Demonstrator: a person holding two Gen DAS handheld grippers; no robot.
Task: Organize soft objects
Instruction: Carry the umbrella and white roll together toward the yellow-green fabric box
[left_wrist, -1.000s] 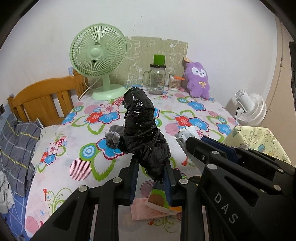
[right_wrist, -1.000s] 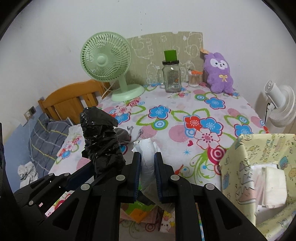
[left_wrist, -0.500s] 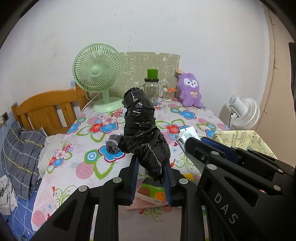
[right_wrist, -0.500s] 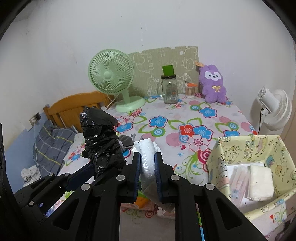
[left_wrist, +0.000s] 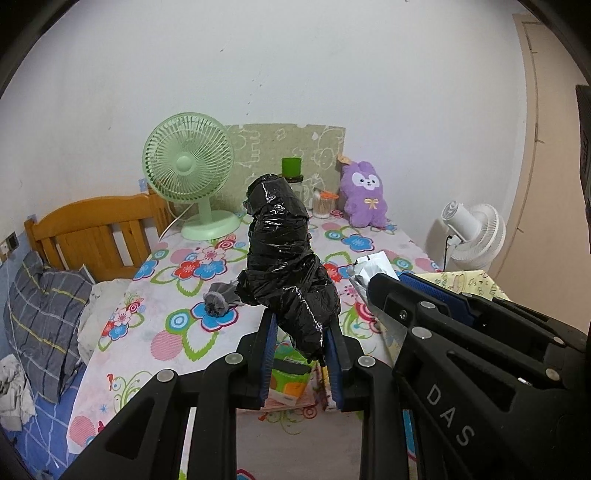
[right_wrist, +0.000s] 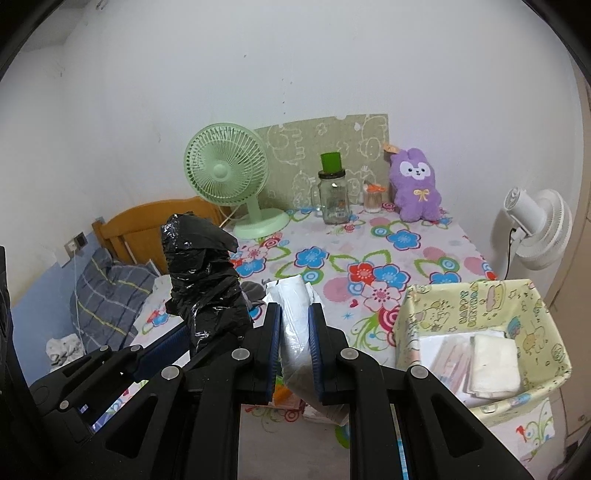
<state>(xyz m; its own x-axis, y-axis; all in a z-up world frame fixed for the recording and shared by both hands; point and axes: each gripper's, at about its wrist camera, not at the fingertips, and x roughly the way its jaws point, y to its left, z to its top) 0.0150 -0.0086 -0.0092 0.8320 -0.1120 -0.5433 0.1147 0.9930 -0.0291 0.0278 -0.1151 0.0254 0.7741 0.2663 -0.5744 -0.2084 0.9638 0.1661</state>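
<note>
Both bundles have risen higher above the desk (right_wrist: 436, 258) than a second ago. The left hand-held gripper (left_wrist: 300, 343) stays clamped on the black plastic bundle (left_wrist: 284, 266); the right hand-held gripper (right_wrist: 294, 339) pinches the white packet (right_wrist: 293, 314) beside the yellow box (right_wrist: 476, 306).

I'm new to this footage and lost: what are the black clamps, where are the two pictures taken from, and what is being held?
They are two hand-held grippers, each with a camera looking along its fingers. The left gripper grips a black bag bundle. The right gripper grips a white packet. Each view also shows the other gripper. Below is a floral table with a green fan, jar, purple plush and grey sock. A yellow box holds folded white items.
</note>
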